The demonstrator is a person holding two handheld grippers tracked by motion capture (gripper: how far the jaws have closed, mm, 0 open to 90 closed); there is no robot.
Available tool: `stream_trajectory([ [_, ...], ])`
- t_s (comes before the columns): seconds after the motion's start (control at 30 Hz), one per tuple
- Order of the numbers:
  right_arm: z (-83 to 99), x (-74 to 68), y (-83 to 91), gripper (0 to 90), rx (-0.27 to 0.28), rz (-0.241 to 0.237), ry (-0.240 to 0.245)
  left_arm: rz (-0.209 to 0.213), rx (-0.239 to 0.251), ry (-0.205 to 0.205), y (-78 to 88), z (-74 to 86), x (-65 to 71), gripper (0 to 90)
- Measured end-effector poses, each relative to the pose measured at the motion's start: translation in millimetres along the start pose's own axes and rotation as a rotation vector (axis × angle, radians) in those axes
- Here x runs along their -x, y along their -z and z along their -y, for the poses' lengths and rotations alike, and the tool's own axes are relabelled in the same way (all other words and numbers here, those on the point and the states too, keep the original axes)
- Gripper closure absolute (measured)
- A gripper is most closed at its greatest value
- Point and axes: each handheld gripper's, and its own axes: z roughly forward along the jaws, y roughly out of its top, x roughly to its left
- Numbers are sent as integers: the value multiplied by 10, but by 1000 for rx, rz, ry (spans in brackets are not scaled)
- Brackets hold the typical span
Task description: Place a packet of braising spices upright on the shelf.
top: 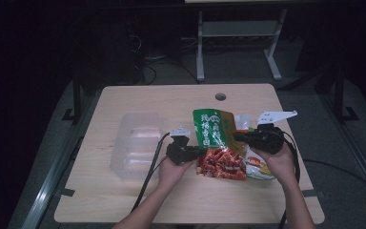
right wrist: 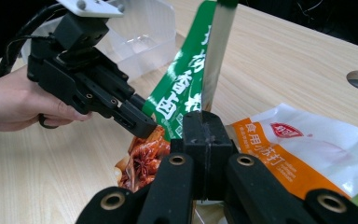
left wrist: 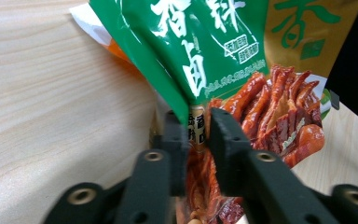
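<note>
Two grips on one green snack pouch (top: 215,130): my right gripper (right wrist: 204,122) is clamped shut on its edge to hold it upright, my left gripper (left wrist: 198,126) pinches the opposite edge. Pouch stands between them, above the counter (top: 124,191), ready to transfer.

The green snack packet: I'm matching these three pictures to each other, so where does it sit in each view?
High view: the green snack packet stands right of the table's centre, between the two grippers.
Left gripper view: it hangs from the top middle, its lower edge between the jaws.
Right gripper view: it rises edge-on at centre, above the shut jaws.
Shared landmark: the red printed food at its lower end.
</note>
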Motion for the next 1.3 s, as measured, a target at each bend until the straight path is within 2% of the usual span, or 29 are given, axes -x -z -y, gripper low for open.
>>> stream_trajectory([
  [0.03,21,16,12,900,-1,4,-11,-10,2,-24,12,0,41,848],
  [0.1,33,29,21,900,0,6,-15,-16,4,-30,16,2,62,868],
  [0.2,80,77,52,898,-1,-18,-40,-44,16,-74,48,7,124,879],
  [0.43,113,102,52,879,-5,-23,-32,-61,33,-95,88,23,156,886],
  [0.47,122,95,24,855,-24,-31,-38,-68,33,-113,105,24,178,888],
  [0.67,128,51,-88,799,-47,-57,-32,-79,39,-147,122,28,226,889],
  [0.83,129,15,-158,819,-57,-66,-24,-85,36,-156,123,45,232,888],
  [0.9,133,10,-169,873,-56,-62,-25,-84,39,-157,126,57,234,886],
  [0.97,136,9,-169,887,-55,-65,-28,-97,40,-164,128,80,246,860],
  [1.07,153,12,-149,892,-49,-92,-36,-111,43,-158,145,111,269,678],
  [1.1,153,12,-149,892,-49,-92,-36,-110,39,-158,154,116,275,678],
  [1.13,155,-1,-137,893,-44,-101,-39,-88,53,-133,181,131,300,542],
  [1.23,154,-38,-121,894,-34,-104,-39,-98,46,-157,214,136,347,454],
  [1.3,147,-81,-97,895,-26,-109,-41,-99,48,-176,256,145,402,429],
])
